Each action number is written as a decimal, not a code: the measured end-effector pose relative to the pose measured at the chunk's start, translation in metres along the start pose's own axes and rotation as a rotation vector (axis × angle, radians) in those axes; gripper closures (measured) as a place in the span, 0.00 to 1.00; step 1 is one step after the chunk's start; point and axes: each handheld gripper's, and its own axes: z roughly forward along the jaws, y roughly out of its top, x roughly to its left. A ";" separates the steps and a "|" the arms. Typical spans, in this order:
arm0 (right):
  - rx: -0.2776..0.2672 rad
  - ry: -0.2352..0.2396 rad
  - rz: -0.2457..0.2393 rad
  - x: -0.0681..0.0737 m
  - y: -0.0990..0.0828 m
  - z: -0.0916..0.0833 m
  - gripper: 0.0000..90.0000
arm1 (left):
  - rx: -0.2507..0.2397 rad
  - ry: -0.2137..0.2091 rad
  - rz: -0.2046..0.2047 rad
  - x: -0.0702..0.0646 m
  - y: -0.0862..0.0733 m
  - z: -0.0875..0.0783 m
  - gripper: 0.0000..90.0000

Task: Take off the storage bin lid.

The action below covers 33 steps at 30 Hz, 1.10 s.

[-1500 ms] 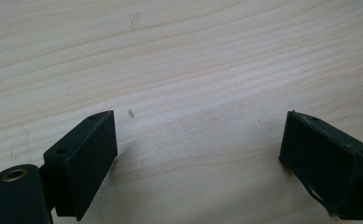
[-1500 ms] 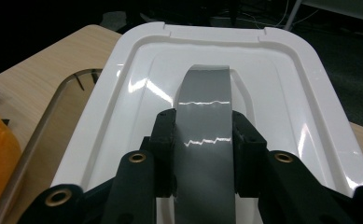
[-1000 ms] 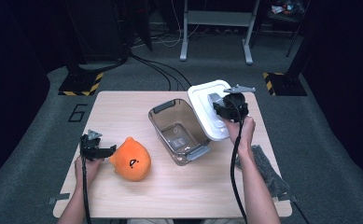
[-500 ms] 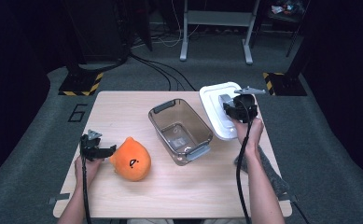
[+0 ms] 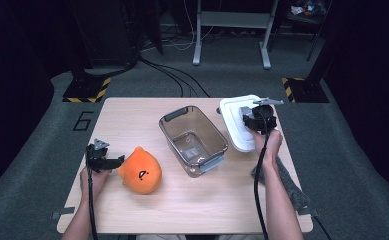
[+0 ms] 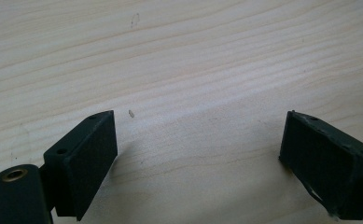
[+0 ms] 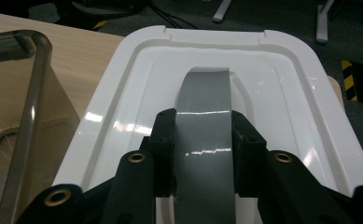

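gripping the white lid (image 7: 282, 93) by its grey handle (image 7: 202, 140), right claw (image 7: 202, 154) sits beside the clear bin (image 5: 194, 140).

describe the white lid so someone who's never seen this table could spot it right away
On the light wooden table, look to the far right corner, just right of the clear plastic container in the middle. The white lid sits there, with the right hand-held gripper closed on its grey handle. It is the only white, flat thing; the orange plush toy is at the left.
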 end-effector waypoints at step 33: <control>0.050 0.006 0.070 0.002 -0.044 0.057 0.74 | -0.003 0.002 0.004 -0.001 0.000 0.000 0.12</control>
